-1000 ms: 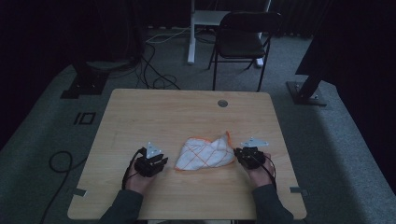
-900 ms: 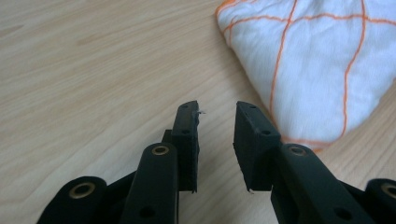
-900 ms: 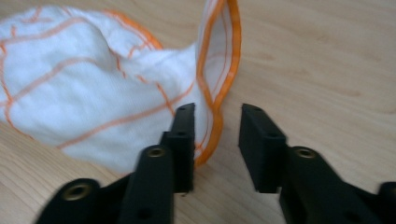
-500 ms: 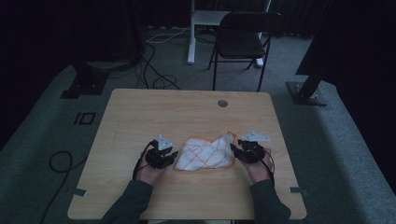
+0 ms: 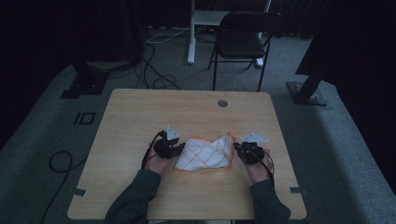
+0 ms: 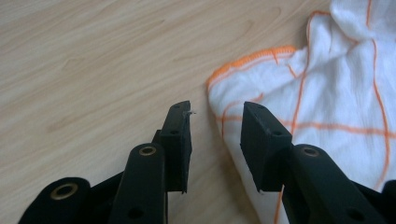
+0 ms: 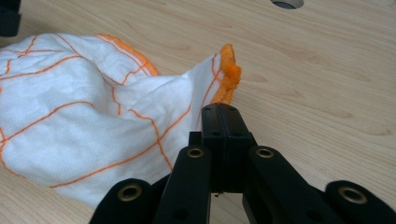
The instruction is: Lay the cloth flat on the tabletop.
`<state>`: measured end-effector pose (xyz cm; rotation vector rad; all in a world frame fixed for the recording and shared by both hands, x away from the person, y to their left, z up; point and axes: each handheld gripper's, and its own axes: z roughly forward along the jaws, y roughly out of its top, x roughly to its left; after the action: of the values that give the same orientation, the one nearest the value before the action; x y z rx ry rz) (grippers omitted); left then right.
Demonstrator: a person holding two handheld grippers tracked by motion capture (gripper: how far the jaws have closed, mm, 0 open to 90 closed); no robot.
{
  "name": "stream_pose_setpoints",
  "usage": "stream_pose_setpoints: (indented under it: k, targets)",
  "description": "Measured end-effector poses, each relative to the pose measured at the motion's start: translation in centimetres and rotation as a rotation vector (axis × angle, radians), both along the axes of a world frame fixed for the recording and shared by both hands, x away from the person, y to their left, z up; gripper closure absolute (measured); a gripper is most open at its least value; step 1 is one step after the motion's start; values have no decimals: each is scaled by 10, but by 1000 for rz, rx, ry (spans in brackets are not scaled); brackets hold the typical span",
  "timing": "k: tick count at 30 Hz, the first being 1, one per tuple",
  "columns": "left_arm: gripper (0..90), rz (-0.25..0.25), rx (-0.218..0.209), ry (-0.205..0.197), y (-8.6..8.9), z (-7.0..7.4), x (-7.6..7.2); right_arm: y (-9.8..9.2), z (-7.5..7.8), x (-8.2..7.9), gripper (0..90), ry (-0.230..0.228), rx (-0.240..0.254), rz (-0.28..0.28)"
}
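Observation:
A white cloth (image 5: 205,154) with orange grid lines and an orange hem lies crumpled on the wooden table (image 5: 187,112), near its front. My left gripper (image 5: 180,151) is at the cloth's left edge. In the left gripper view its jaws (image 6: 217,109) have just been opening and stand apart: one over bare wood, the other over the cloth (image 6: 336,93), neither pressing on it. My right gripper (image 5: 237,148) is at the cloth's right corner. Its jaws (image 7: 223,109) have just been closing and are shut on the hem of the cloth (image 7: 84,126), whose corner stands up beyond the tip.
A round cable hole (image 5: 222,103) sits in the table's far half. Behind the table stand a black folding chair (image 5: 245,39) and a white post (image 5: 191,32). Cables (image 5: 159,79) lie on the grey floor, with dark stand bases on both sides.
My left gripper has moved right across the table to the cloth's left edge. The right gripper has stayed at the right corner. The cloth lies much as before.

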<state>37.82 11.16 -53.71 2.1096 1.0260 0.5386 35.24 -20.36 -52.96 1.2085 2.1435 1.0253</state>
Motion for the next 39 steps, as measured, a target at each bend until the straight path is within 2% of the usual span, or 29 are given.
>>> stream_pose_setpoints:
  k: [9, 11, 17, 20, 23, 24, 27, 31, 36, 38, 39]
  targets:
    - [610, -5, -3, 28, -15, -2, 17, 1, 1, 0, 900, -1, -1, 7]
    - [609, -3, 2, 51, -19, -5, 23, 0, 1, 2, 807, 6, 20, 6]
    - [598, 9, 0, 101, -21, -11, 35, -2, -1, 6, 671, 11, 23, -31]
    - [595, 9, -4, 119, -22, -15, 40, -3, -1, 10, 603, -3, 11, -60]
    - [595, 9, -3, 128, -23, -17, 42, -4, 1, 13, 578, -12, 17, -82]
    - [595, 11, -3, 130, -24, -17, 43, -6, 4, 17, 546, -21, 15, -95]
    - [591, 7, 2, 137, -24, -19, 44, -9, 5, 26, 503, -6, 17, -107]
    - [590, 13, -9, 146, -25, -23, 46, -10, 1, 37, 458, 12, 24, -82]
    - [587, 14, -25, 149, -24, -26, 47, -6, -5, 44, 457, 30, 11, -49]
    - [614, 10, -20, 150, -24, -26, 47, -3, -11, 48, 573, 61, 9, -21]
    - [657, 3, -23, 152, -24, -26, 46, -2, -13, 49, 647, 70, 13, -7]
